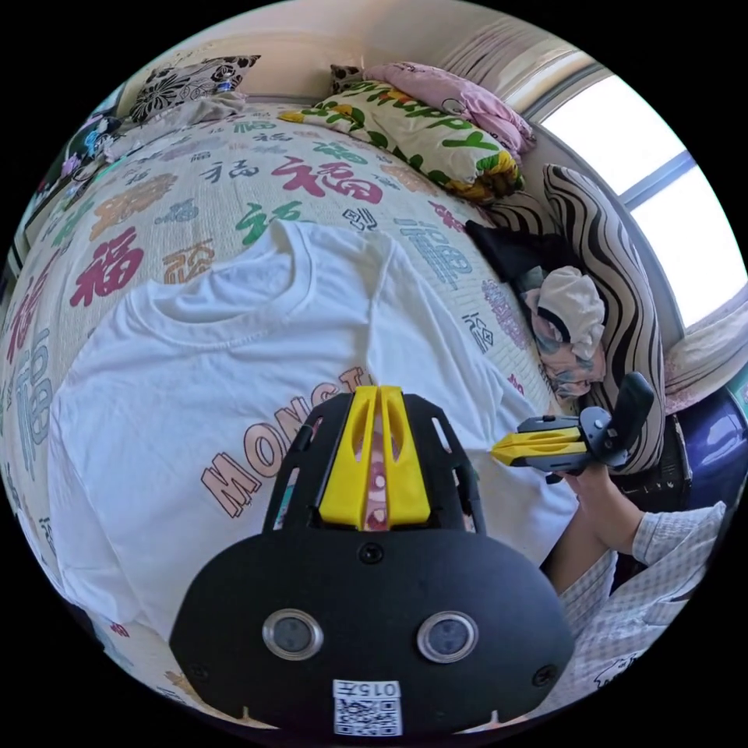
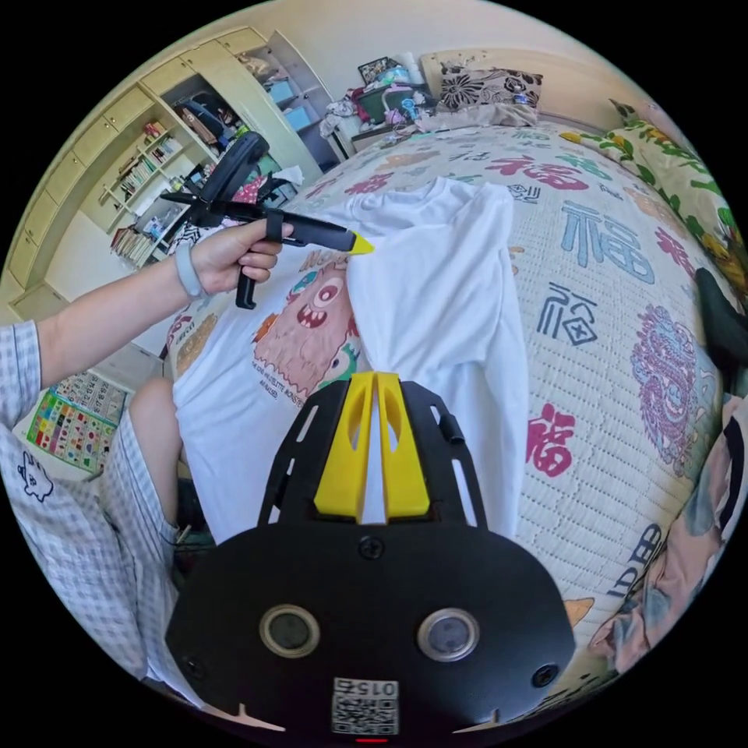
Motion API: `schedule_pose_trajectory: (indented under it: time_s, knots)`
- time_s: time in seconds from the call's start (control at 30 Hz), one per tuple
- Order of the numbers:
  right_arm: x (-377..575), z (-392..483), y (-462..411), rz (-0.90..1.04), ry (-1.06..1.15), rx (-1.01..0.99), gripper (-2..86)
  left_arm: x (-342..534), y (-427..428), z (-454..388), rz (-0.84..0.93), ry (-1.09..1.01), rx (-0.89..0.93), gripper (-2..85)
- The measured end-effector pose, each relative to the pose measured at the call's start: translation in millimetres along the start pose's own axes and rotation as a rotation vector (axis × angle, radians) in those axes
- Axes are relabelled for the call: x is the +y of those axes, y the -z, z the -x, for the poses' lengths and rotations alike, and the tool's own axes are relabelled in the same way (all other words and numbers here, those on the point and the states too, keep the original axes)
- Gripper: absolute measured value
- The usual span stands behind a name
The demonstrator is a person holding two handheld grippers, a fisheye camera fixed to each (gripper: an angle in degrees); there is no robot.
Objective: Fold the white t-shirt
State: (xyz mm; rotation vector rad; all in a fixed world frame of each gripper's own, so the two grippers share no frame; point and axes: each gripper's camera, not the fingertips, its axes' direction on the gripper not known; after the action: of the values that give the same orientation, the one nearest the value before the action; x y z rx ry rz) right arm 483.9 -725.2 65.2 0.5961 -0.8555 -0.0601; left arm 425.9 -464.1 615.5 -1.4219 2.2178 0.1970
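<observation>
T-shirt (image 1: 195,374) in white cotton lies spread on a bed (image 1: 156,195) with a patterned cover, just ahead of my two grippers, its right side already turned over onto the printed front. I judge it light, limp and quick to wrinkle: it will drape from wherever I pinch it and slide easily over the quilted cover, so I would take it at an edge or a fold line, two layers at once, rather than at mid-panel.

In the left gripper view my left gripper (image 1: 375,393) sits low over the chest print, jaws drawn nearly together; print shows in the thin gap, but I cannot tell whether both jaws press on cloth. To its right, near the folded edge, the right gripper (image 1: 499,450) points inward with its yellow jaws together.

In the right gripper view the jaws of the right gripper (image 2: 375,382) stand narrow, a strip of white cloth running between them where the folded panel bunches into a gather; it looks pinched. Ahead and to the left, the left hand (image 2: 230,253) holds its pistol-grip handle level, forearm stretched out over the shirt, tip at the fold's upper end.
</observation>
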Motion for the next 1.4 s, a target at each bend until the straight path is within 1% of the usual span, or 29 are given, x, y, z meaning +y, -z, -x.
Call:
schedule_pose_trajectory:
  time_s: [0.1,0.17,0.23,0.3,0.33,0.4,0.47,0.5,0.57,0.63,0.73,0.87,0.93,1.0,1.13,1.17,1.23,1.27,1.33,1.37,1.4]
  knots:
    - [1.2,-1.0,4.1,-0.021,0.007,-0.044,1.9,9.1,-3.8,-1.9,0.049,-0.050,-0.038,1.6]
    - [2.7,-5.9,15.2,-0.076,-0.018,-0.029,3.9,10.1,-1.2,-1.9,0.069,-0.067,-0.052,3.4]
    - [1.4,-14.5,31.2,-0.159,-0.074,0.126,6.8,3.7,6.4,-1.2,0.038,-0.065,-0.057,5.5]
    - [-4.7,-22.1,33.5,-0.180,-0.112,0.196,7.9,-17.1,15.5,-1.5,-0.066,-0.041,-0.060,6.9]
    - [-10.6,-27.4,28.0,-0.163,-0.130,0.204,8.0,-24.2,15.2,-2.0,-0.085,-0.031,-0.061,7.2]
    - [-20.5,-34.5,11.4,-0.103,-0.154,0.193,7.6,-53.6,2.0,-5.1,-0.128,0.020,-0.060,7.5]
    - [-28.6,-36.0,-7.1,-0.030,-0.161,0.194,5.3,-71.3,-14.9,-8.9,-0.138,0.057,-0.061,7.0]
    - [-31.3,-34.6,-16.5,-0.004,-0.166,0.219,3.2,-79.3,-27.3,-12.3,-0.143,0.079,-0.090,6.1]
    - [-31.2,-30.7,-20.5,-0.016,-0.164,0.250,1.3,-85.1,-48.5,-14.9,-0.128,0.119,-0.142,3.0]
    - [-25.5,-34.1,-19.8,-0.057,-0.217,0.231,0.4,-84.4,-66.9,-14.2,-0.099,0.158,-0.168,1.1]
    - [-14.9,-38.1,-19.0,-0.104,-0.261,0.227,0.3,-74.6,-75.6,-13.1,-0.153,0.177,-0.177,0.1]
    - [-15.4,-27.3,-27.5,-0.079,-0.227,0.251,2.6,-56.8,-77.8,-5.5,-0.183,0.173,-0.136,0.0]
    - [-14.8,-18.9,-25.8,-0.123,-0.231,0.257,3.8,-44.2,-68.9,-3.8,-0.218,0.162,-0.137,0.0]
    - [-15.9,-9.7,-22.9,-0.170,-0.215,0.256,3.4,-18.0,-49.1,-8.7,-0.288,0.096,-0.157,0.1]
    - [-31.9,18.1,-34.9,-0.201,-0.137,0.202,4.3,39.1,-28.3,-21.6,-0.278,-0.031,-0.136,0.3]
    - [-34.5,22.8,-39.8,-0.195,-0.118,0.183,4.3,61.8,-25.9,-25.5,-0.264,-0.069,-0.137,0.3]
    - [-43.5,40.7,-68.1,-0.108,-0.068,0.141,3.6,92.5,-29.5,-28.9,-0.223,-0.115,-0.147,0.2]
    - [-44.8,44.7,-76.5,-0.078,-0.062,0.145,3.2,108.9,-35.3,-28.3,-0.177,-0.121,-0.172,0.1]
    - [-44.4,56.2,-108.4,0.038,-0.078,0.217,1.8,129.1,-45.1,-23.6,-0.128,-0.118,-0.212,0.3]
    - [-42.4,59.9,-110.7,0.020,-0.082,0.229,1.6,140.3,-50.3,-19.2,-0.109,-0.111,-0.244,0.5]
    - [-39.0,67.6,-111.3,0.013,-0.083,0.240,1.6,152.3,-48.4,-15.8,-0.144,-0.104,-0.251,0.7]
